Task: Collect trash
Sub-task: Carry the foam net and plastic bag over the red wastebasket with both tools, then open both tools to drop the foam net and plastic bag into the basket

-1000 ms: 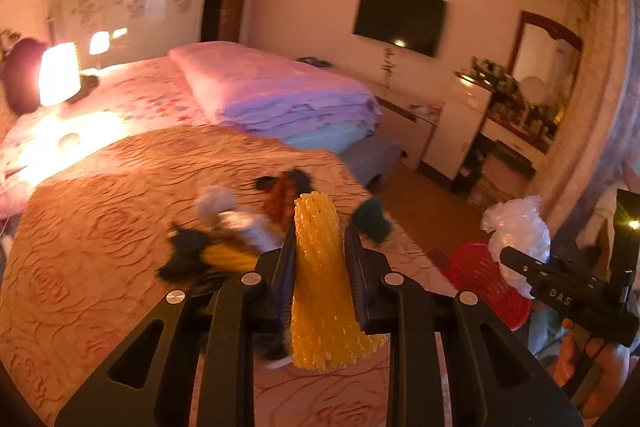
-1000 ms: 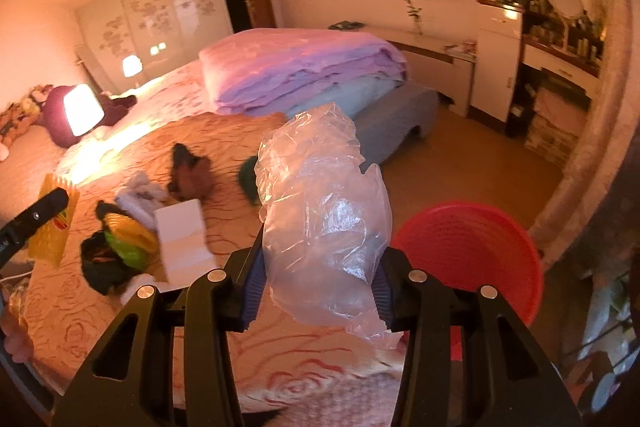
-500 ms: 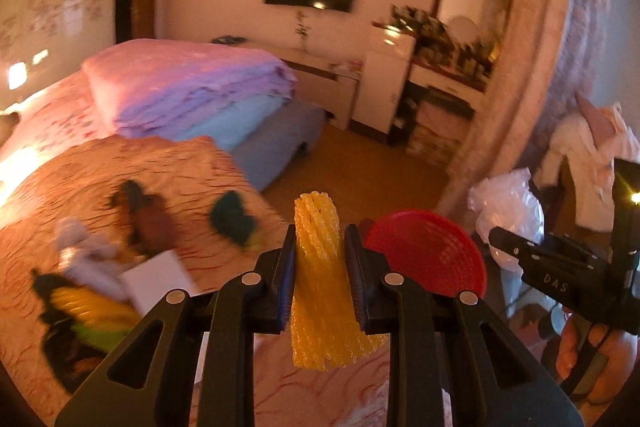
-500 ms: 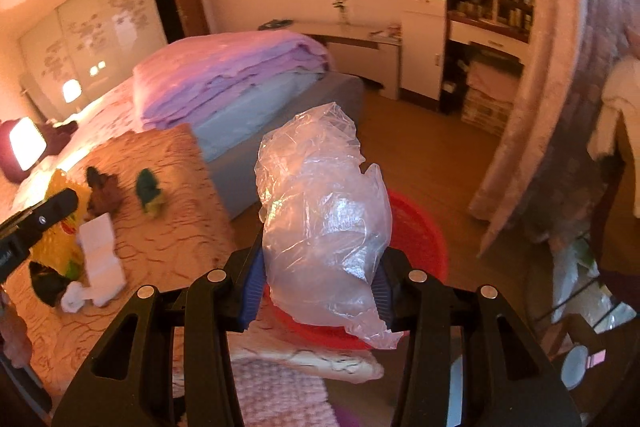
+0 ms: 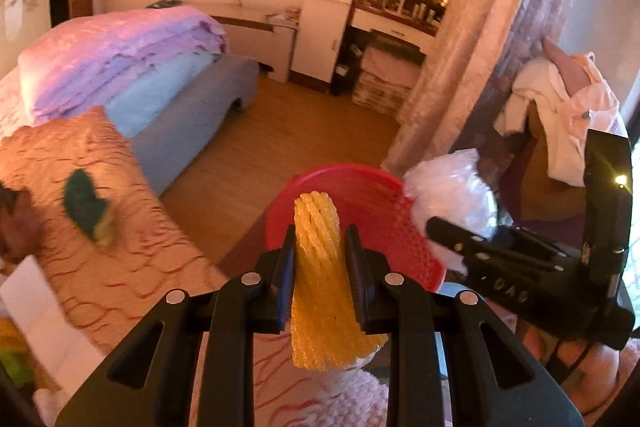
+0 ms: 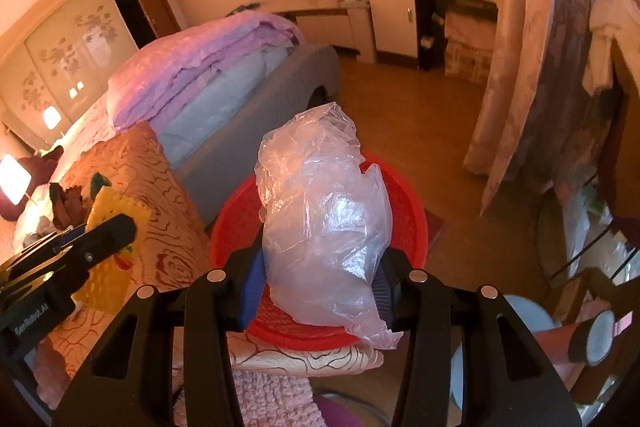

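Left gripper point(image 5: 320, 247): clenched on a strip of yellow foam netting point(image 5: 326, 291), long axis running along the fingers, top end standing past the tips.
Right gripper point(image 6: 318, 267): grasping a crumpled clear plastic bag point(image 6: 324, 223), which bulges up and forward out of the jaws.
Basket: a round red plastic mesh basket point(image 5: 396, 227) stands on the wooden floor just beside the edge of the orange patterned bedspread point(image 5: 80, 163).
Key relation: both loads hang above the basket's mouth; it lies forward and below each set of fingers, with the bag over the middle in the right wrist view and the netting nearer the bed-side rim.
Judgement: either hand looks placed to let go; the right seems better centred.
Left behind: a dark green scrap point(image 5: 82, 201) and white paper point(image 5: 36, 307) lie on the bedspread.
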